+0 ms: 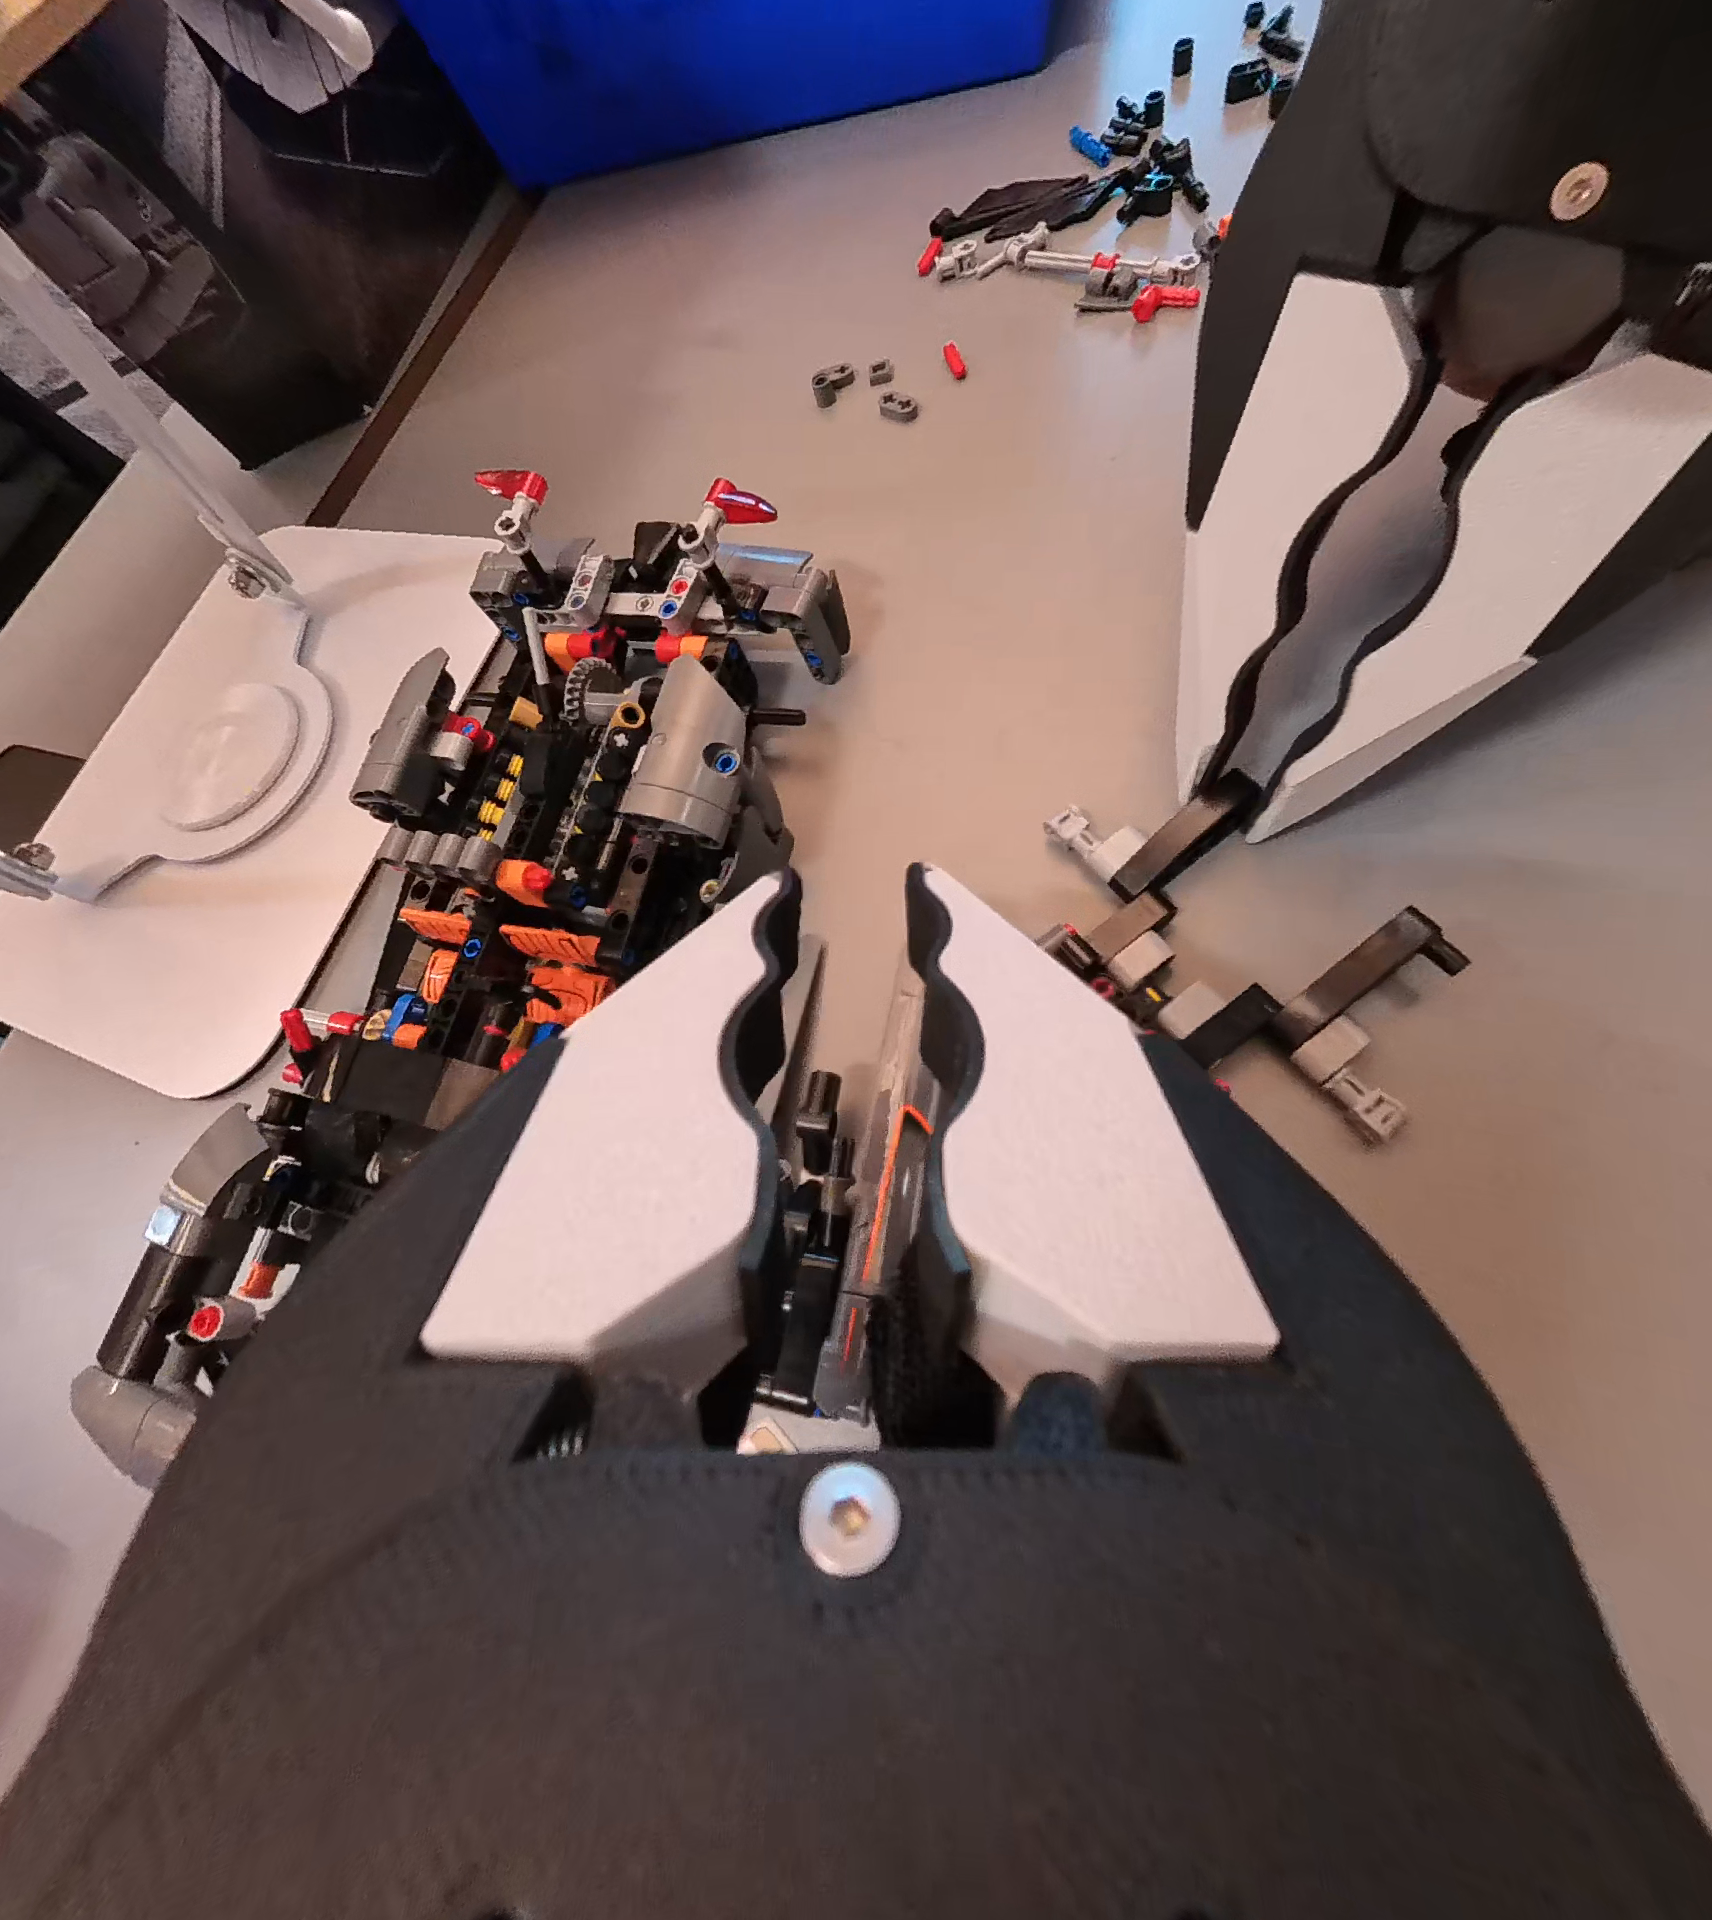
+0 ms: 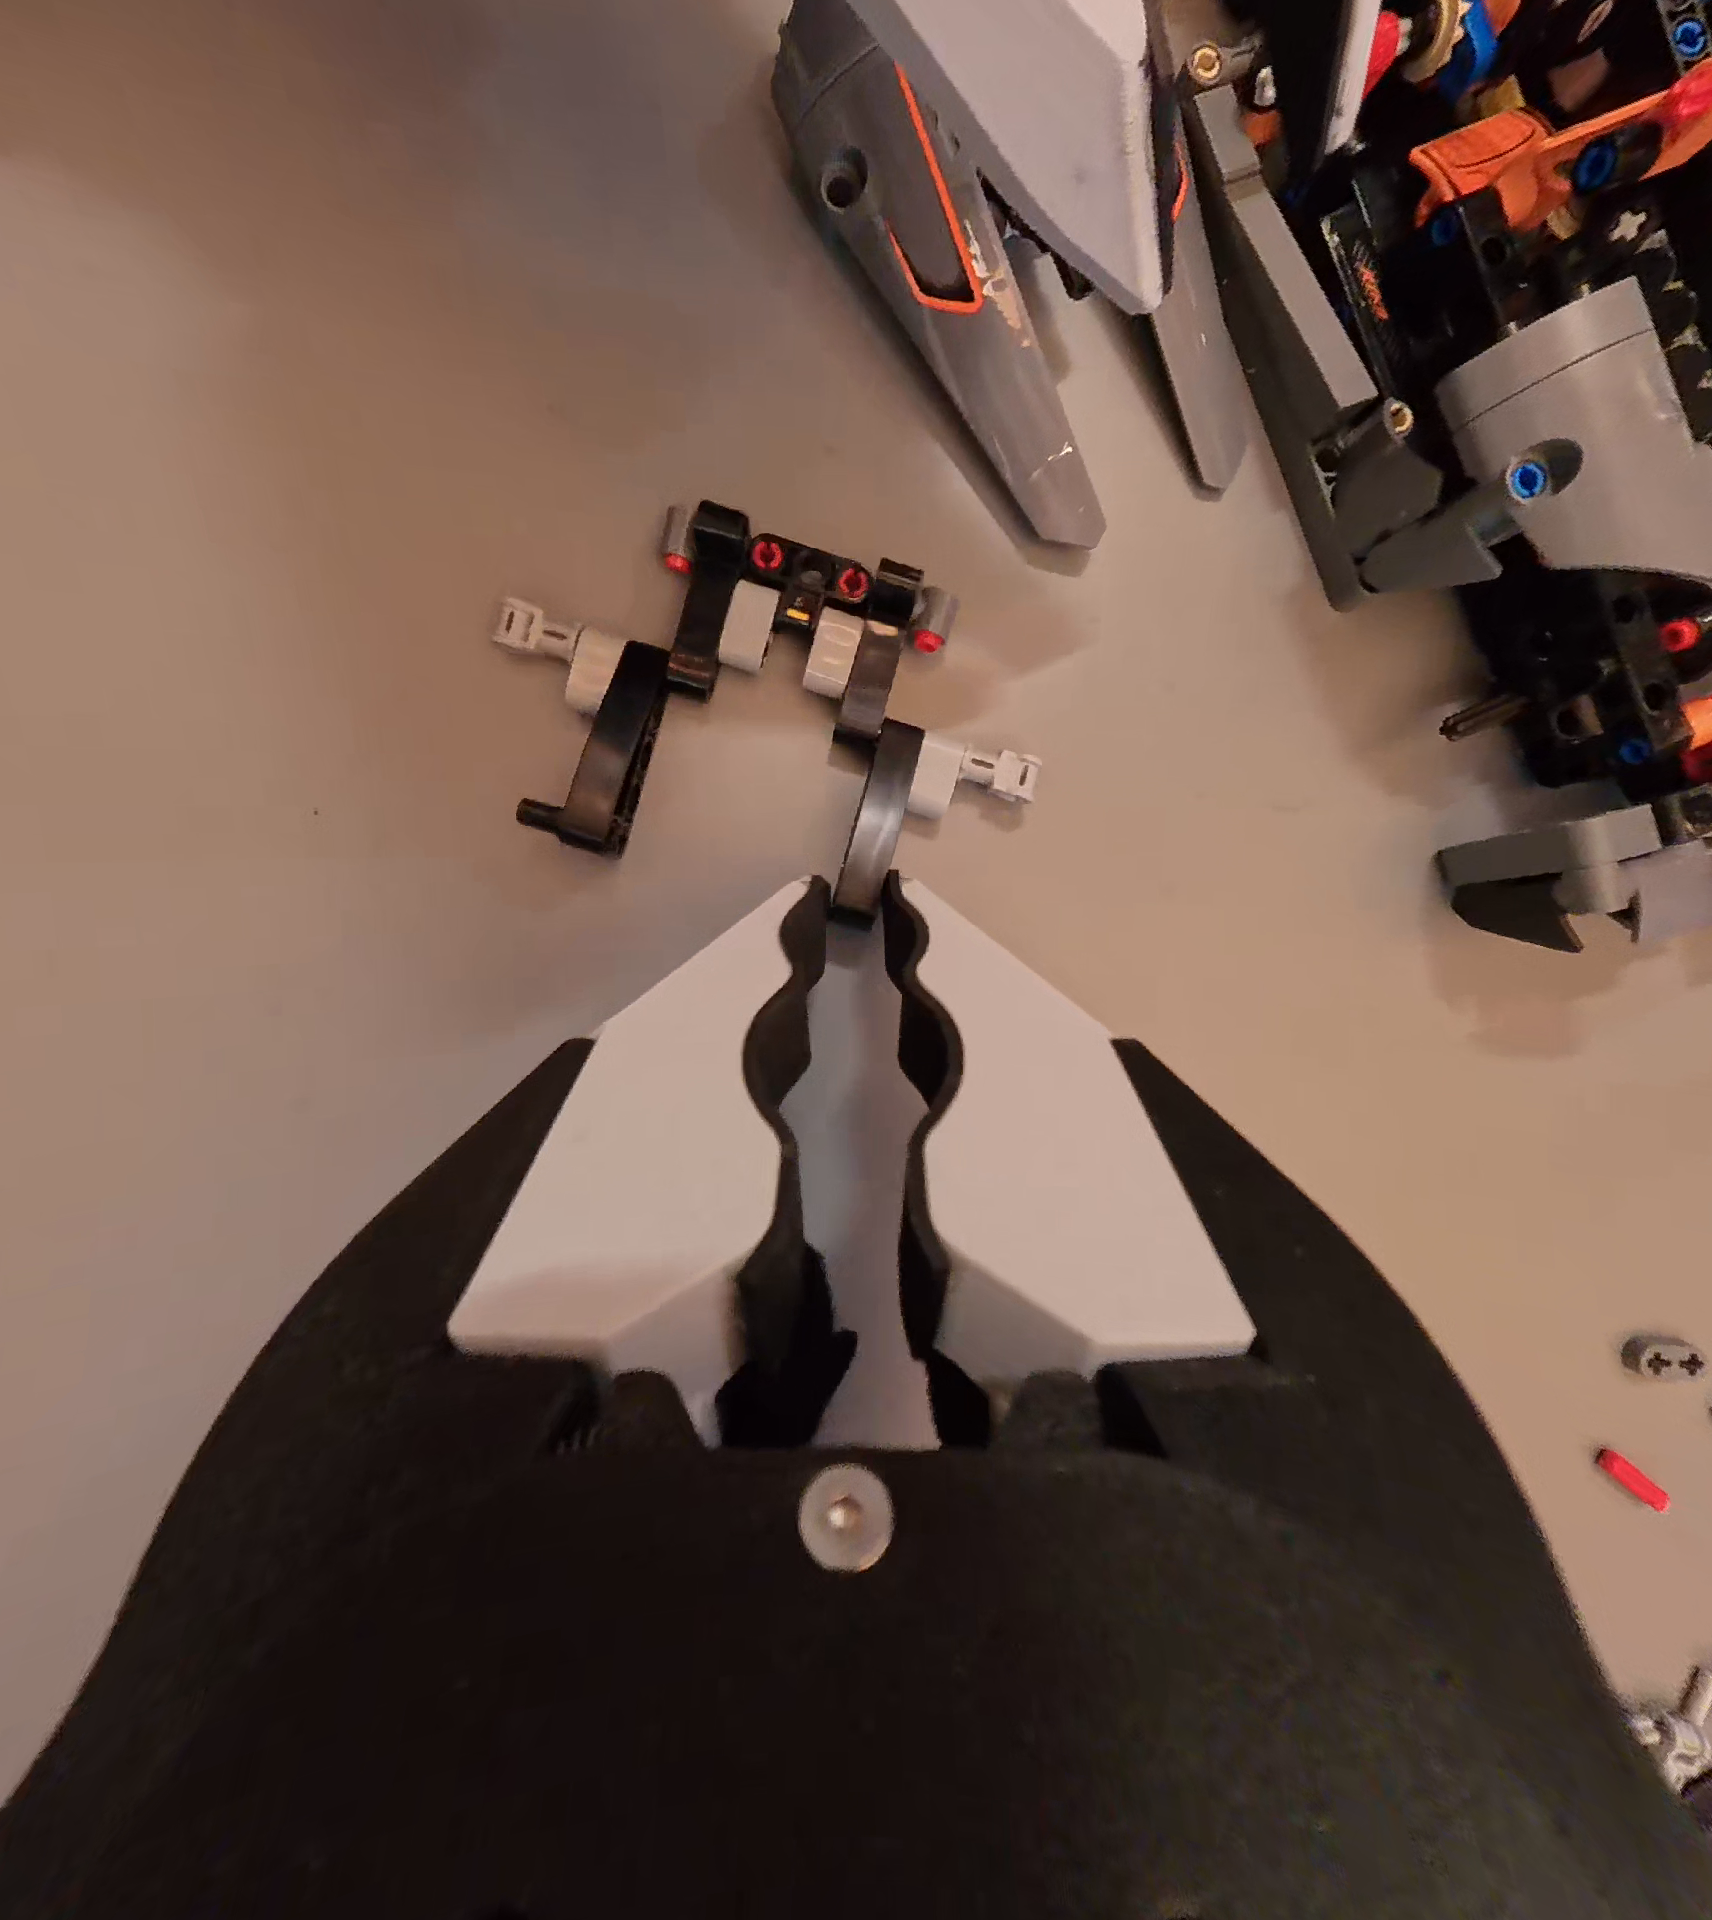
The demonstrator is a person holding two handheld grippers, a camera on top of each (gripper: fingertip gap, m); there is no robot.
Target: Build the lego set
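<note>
Matt grey table [image 2: 208, 416] carries a glossy plastic lego car [image 1: 571, 790]; the grippers' rough, grainy black printed shells bear smooth white fingers [image 1: 623, 1143] and shiny metal screws [image 1: 849, 1520].

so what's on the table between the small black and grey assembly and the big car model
In the right wrist view, a dark grey pointed panel with orange trim lies between the small assembly and car model.

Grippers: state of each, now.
Left gripper: shut on the grey panel.
Right gripper: shut on the black beam of the subassembly.
</note>
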